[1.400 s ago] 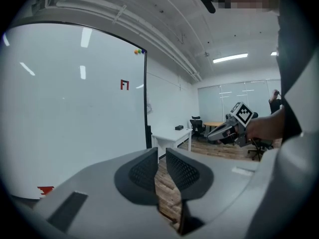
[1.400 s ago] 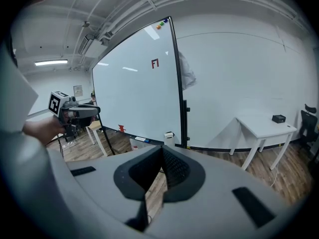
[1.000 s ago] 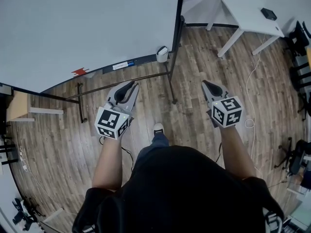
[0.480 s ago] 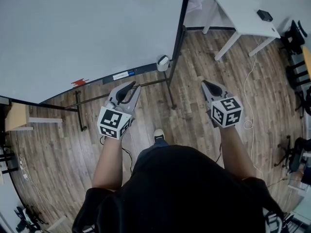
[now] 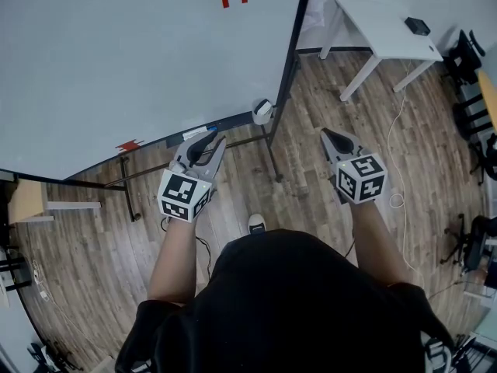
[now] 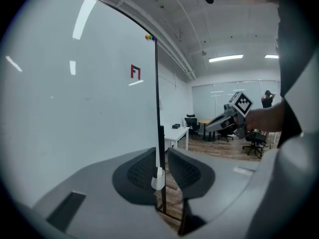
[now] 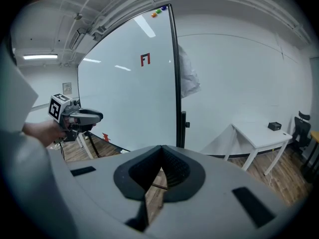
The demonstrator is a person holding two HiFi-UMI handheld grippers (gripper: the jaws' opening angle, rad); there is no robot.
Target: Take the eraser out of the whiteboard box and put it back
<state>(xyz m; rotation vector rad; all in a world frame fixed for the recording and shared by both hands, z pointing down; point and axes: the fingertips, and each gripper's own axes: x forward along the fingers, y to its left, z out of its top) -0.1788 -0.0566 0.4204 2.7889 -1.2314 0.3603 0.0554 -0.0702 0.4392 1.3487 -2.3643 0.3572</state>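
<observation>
A small white whiteboard box (image 5: 263,112) hangs at the lower right corner of the big whiteboard (image 5: 116,61). Whether the eraser lies in it I cannot tell. My left gripper (image 5: 215,139) is in the air short of the board's lower edge, left of the box. Its jaws have just been opening and stand slightly apart with nothing between them. In the left gripper view the box (image 6: 158,178) shows through the gap of the left gripper (image 6: 161,151). My right gripper (image 5: 326,133) hovers right of the board's frame, jaws together and empty, as the right gripper view (image 7: 162,147) shows.
The whiteboard stand's black legs (image 5: 272,150) reach across the wooden floor under the grippers. A white table (image 5: 392,33) with a small black thing (image 5: 417,26) stands at the far right. Office chairs (image 5: 472,61) and a floor cable (image 5: 397,142) are further right.
Both grippers have come nearer to the whiteboard, and the board's red mark has come into the head view. The left jaws have spread a little.
</observation>
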